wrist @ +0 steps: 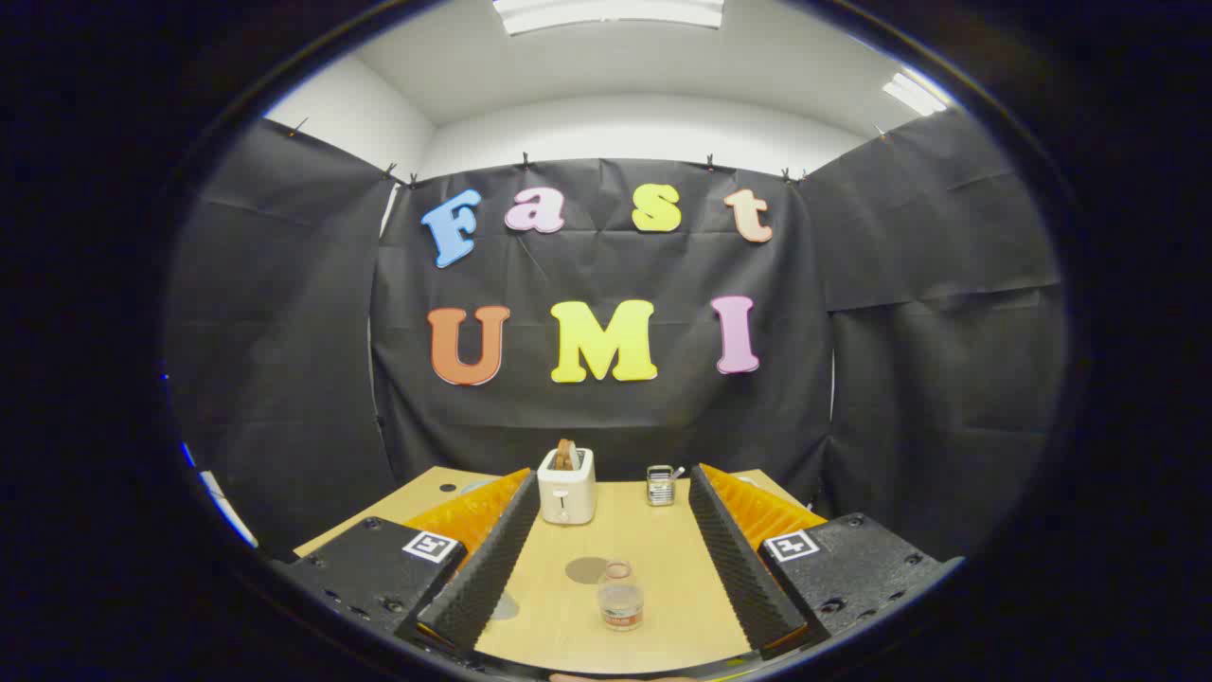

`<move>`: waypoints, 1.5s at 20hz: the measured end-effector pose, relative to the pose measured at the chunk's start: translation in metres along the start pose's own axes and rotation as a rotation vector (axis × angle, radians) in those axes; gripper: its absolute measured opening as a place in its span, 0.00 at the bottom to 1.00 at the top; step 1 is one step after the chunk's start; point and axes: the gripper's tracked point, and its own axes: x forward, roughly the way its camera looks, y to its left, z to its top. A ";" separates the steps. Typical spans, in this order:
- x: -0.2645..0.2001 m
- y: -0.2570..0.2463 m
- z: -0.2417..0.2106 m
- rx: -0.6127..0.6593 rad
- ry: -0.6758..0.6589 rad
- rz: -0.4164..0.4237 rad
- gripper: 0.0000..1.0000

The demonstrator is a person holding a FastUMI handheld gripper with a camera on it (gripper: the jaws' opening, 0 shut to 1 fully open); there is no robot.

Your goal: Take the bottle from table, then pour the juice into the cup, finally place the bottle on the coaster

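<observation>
Bottle (620, 596) stands upright on the wooden table (663, 568), between the spread fingers of the gripper (606, 559), untouched. Coaster (586, 569) lies just beside it; toaster (566, 486) beyond. Taking has hardly begun: advance, then close.

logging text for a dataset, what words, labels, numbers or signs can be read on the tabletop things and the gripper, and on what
Bottle label: too small and blurred to read.
Toaster: no text to be seen.
Square markers on the hand-held gripper: coded patterns, no words.
Its fingers stand open, the bottle between them, untouched.
</observation>
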 end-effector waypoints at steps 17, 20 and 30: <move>0.002 0.008 -0.005 -0.023 -0.073 0.041 1.00; 0.003 0.003 -0.013 -0.035 -0.088 0.028 1.00; 0.017 -0.007 -0.052 -0.007 -0.082 0.020 1.00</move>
